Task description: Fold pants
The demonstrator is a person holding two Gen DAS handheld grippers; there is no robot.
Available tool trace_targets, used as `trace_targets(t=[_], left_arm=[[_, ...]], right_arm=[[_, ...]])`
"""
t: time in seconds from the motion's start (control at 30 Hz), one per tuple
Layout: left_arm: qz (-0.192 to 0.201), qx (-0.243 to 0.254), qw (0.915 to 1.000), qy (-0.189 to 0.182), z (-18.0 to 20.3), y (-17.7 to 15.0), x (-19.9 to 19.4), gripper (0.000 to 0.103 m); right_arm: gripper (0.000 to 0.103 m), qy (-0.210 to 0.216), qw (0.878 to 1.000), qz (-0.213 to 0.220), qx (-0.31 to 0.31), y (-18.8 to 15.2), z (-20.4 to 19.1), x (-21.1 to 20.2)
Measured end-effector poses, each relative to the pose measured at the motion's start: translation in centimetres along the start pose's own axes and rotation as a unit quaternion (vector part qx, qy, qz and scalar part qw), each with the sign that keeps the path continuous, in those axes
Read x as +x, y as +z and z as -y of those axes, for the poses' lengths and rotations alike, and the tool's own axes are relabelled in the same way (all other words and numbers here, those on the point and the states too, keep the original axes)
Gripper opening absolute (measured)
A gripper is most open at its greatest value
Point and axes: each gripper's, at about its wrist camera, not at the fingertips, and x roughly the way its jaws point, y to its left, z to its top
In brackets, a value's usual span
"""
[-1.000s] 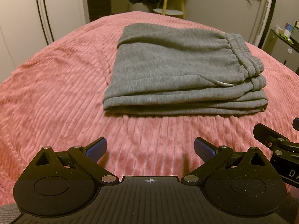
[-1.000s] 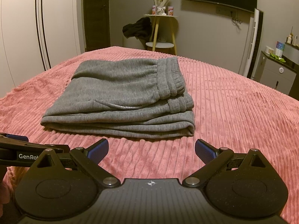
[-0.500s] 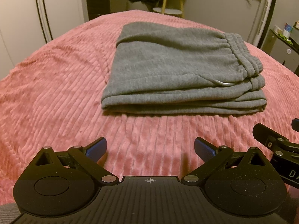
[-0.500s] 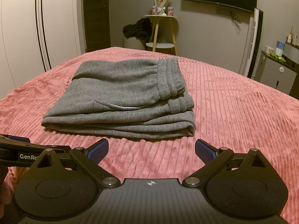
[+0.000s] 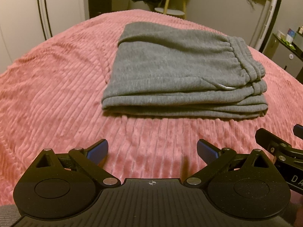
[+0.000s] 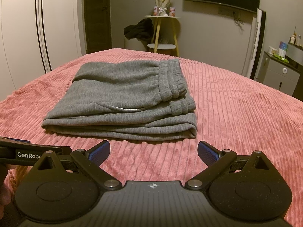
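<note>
We're looking at the grey pants [image 5: 181, 71] lying folded into a thick stack in the middle of the bed, on the pink ribbed blanket [image 5: 56, 87] — waistband [image 6: 174, 81] doubled up on the right side of the pile, with a pale drawcord [image 6: 128, 109] peeking out of the front fold. Our left claw [image 5: 152, 150] is hovering just short of the stack's near edge with its blue pads [image 5: 98, 151] spread wide, gripping nothing. Our right claw [image 6: 153, 151] is doing the same — wide apart, holding nothing, parked close beside the left one. Behind the bed we're seeing a small side table [image 6: 162, 32] with dark clothing [image 6: 138, 28] draped off it.
</note>
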Motion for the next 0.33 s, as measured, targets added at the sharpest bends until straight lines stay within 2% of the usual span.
trace_targets(t=[0.33], left_arm=[[0.005, 0.025, 0.9997, 0.004, 0.69, -0.26, -0.15, 0.102]], right_arm=[[0.099, -0.002, 1.0, -0.001, 0.004, -0.02, 0.04, -0.05]])
